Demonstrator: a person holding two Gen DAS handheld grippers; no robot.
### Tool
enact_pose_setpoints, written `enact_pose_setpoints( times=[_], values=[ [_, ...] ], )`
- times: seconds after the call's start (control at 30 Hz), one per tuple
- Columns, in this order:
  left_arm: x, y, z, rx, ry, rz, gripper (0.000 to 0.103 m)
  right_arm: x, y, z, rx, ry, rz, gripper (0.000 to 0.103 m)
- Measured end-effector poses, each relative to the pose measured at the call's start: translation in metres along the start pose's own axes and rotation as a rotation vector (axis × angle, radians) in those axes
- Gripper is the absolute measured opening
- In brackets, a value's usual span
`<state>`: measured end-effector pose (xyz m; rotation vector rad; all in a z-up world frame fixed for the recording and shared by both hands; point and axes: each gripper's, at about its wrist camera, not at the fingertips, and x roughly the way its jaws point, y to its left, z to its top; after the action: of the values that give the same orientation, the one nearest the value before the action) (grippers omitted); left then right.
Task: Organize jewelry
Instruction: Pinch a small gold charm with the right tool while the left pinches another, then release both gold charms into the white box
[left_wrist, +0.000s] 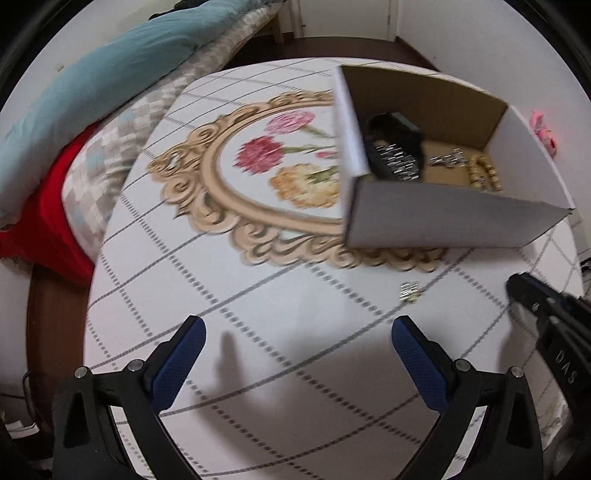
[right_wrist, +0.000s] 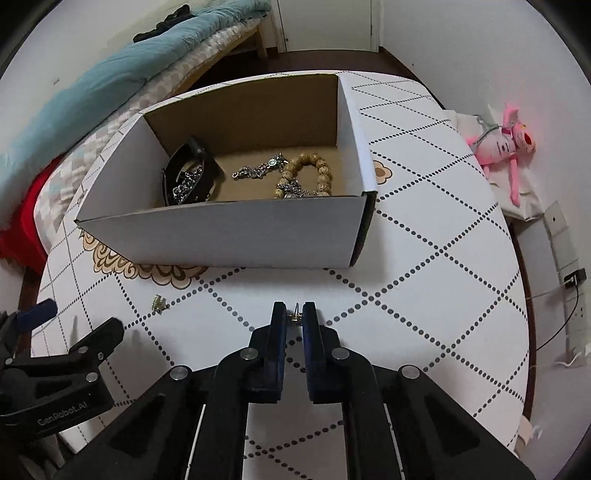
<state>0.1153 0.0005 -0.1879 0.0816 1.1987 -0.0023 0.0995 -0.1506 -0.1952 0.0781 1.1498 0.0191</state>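
Observation:
A white cardboard box (right_wrist: 221, 236) stands on the round table and also shows in the left wrist view (left_wrist: 443, 218). Inside lie a black bracelet with a chain (right_wrist: 188, 173), a silver chain (right_wrist: 258, 170) and a wooden bead bracelet (right_wrist: 314, 173). A small gold earring (left_wrist: 409, 291) lies on the table in front of the box; it also shows in the right wrist view (right_wrist: 159, 303). My left gripper (left_wrist: 297, 354) is open and empty, short of that earring. My right gripper (right_wrist: 294, 317) is shut on a small gold earring (right_wrist: 294, 316), just above the table in front of the box.
The table has a dotted-grid cloth (right_wrist: 424, 258) with a floral medallion (left_wrist: 266, 162). A bed with a teal blanket (left_wrist: 92, 81) lies to the left. A pink plush toy (right_wrist: 506, 144) lies on the floor to the right. Cables and a socket (right_wrist: 572, 280) lie at far right.

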Motion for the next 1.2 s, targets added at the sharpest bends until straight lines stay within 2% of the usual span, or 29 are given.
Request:
enact_pose_setpoints(
  times=[0.1, 0.17, 0.27, 0.3, 0.37, 0.4, 0.43, 0.53, 0.9, 1.07, 1.2],
  values=[
    [-0.001, -0.013, 0.003, 0.017, -0.015, -0.041, 0.102, -0.007, -0.011, 0.000, 0.038, -0.006, 0.005, 0.009],
    [0.001, -0.024, 0.005, 0.034, -0.020, -0.057, 0.098, -0.014, -0.022, 0.000, 0.070, -0.009, 0.010, 0.009],
    [0.006, -0.034, 0.007, 0.053, -0.010, -0.068, 0.082, -0.024, -0.041, -0.001, 0.111, -0.019, 0.001, 0.009],
    [0.008, -0.037, 0.007, 0.059, -0.010, -0.067, 0.072, -0.026, -0.047, -0.001, 0.120, -0.019, 0.001, 0.009],
    [0.008, -0.040, 0.007, 0.066, -0.020, -0.081, 0.060, -0.028, -0.055, -0.001, 0.142, -0.019, -0.001, 0.009],
    [0.007, -0.042, 0.008, 0.071, -0.026, -0.086, 0.049, -0.029, -0.059, -0.001, 0.147, -0.022, -0.005, 0.009],
    [0.006, -0.044, 0.009, 0.078, -0.033, -0.100, 0.033, -0.029, -0.062, -0.001, 0.151, -0.023, -0.009, 0.009],
    [0.004, -0.049, 0.010, 0.098, -0.035, -0.114, 0.011, -0.029, -0.068, -0.002, 0.159, -0.019, -0.014, 0.009],
    [-0.001, -0.048, 0.008, 0.097, -0.046, -0.134, 0.010, -0.039, -0.066, -0.001, 0.160, -0.039, -0.002, 0.009],
    [-0.036, -0.045, 0.010, 0.082, -0.077, -0.207, 0.010, -0.060, -0.063, 0.006, 0.160, -0.072, 0.032, 0.009],
    [-0.074, -0.040, 0.034, 0.062, -0.120, -0.290, 0.010, -0.084, -0.058, 0.020, 0.156, -0.110, 0.091, 0.009]
  ],
)
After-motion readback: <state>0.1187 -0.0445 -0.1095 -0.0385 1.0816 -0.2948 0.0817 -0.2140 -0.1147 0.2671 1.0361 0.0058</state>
